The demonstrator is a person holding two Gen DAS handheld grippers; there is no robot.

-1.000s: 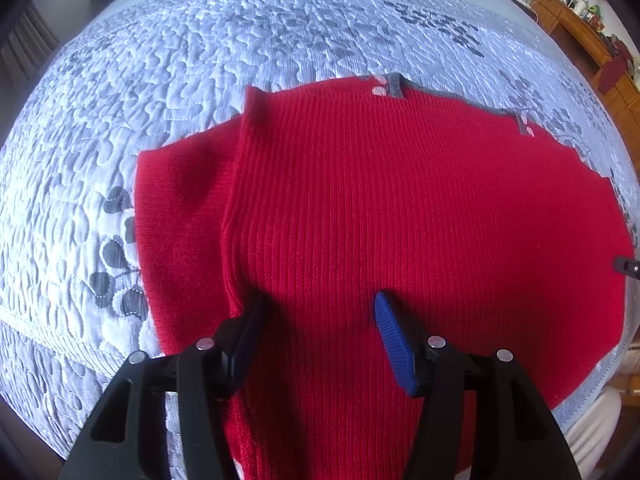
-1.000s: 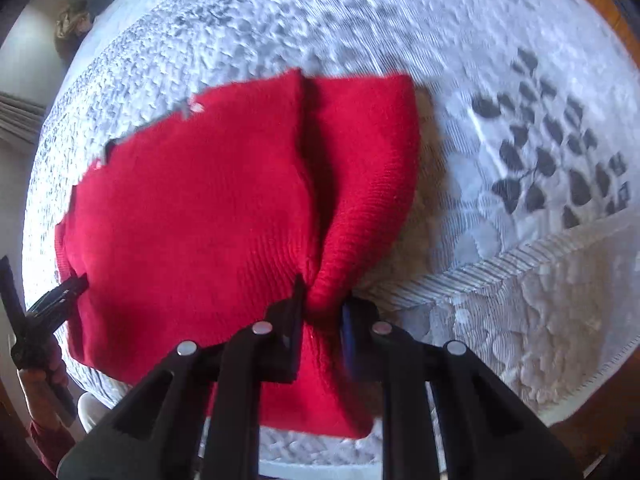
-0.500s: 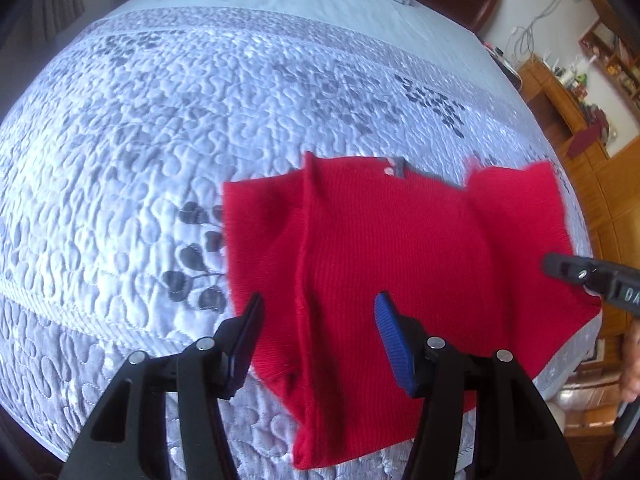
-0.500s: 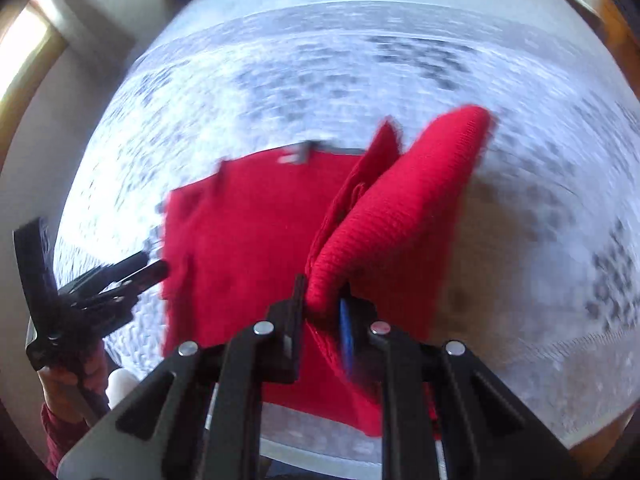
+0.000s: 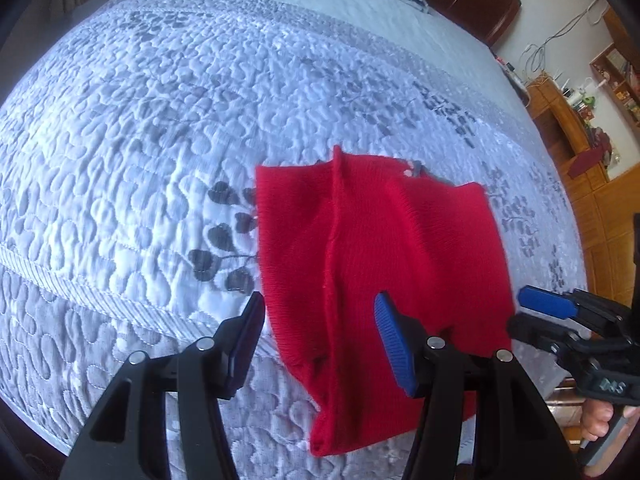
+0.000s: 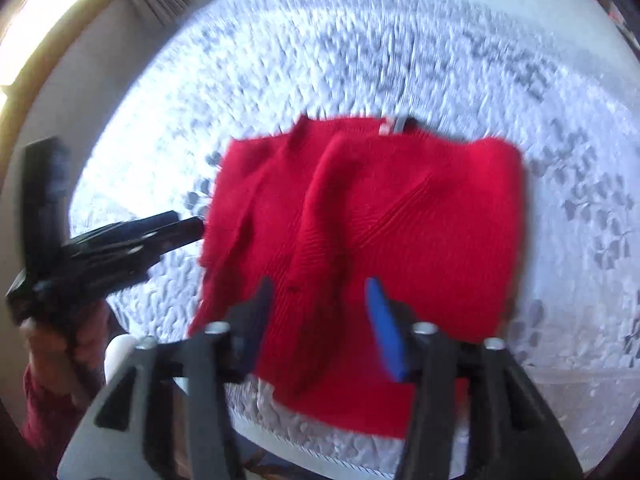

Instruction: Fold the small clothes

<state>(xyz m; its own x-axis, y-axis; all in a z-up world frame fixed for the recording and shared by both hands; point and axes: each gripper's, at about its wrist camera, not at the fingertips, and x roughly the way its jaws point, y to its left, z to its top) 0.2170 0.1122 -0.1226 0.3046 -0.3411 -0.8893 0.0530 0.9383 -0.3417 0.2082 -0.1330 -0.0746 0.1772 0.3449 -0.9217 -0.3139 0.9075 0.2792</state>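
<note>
A small red knit sweater (image 5: 380, 248) lies on the quilted bed, its right sleeve folded in over the body; it also shows in the right wrist view (image 6: 380, 220). My left gripper (image 5: 320, 340) is open and empty, above the sweater's near left edge. My right gripper (image 6: 320, 324) is open and empty, above the sweater's near hem. The right gripper also shows in the left wrist view (image 5: 536, 316) at the sweater's right edge. The left gripper also shows in the right wrist view (image 6: 176, 228) to the sweater's left.
The white and grey quilted bedspread (image 5: 160, 120) covers the bed, with its near edge just below the sweater. A dark headboard (image 5: 468, 4) and wooden furniture (image 5: 568, 128) stand at the far right. A window (image 6: 44, 12) is at the left.
My right gripper carried the right sleeve up and over onto the sweater's body, then opened and let it go. My left gripper drew back and left, still open.
</note>
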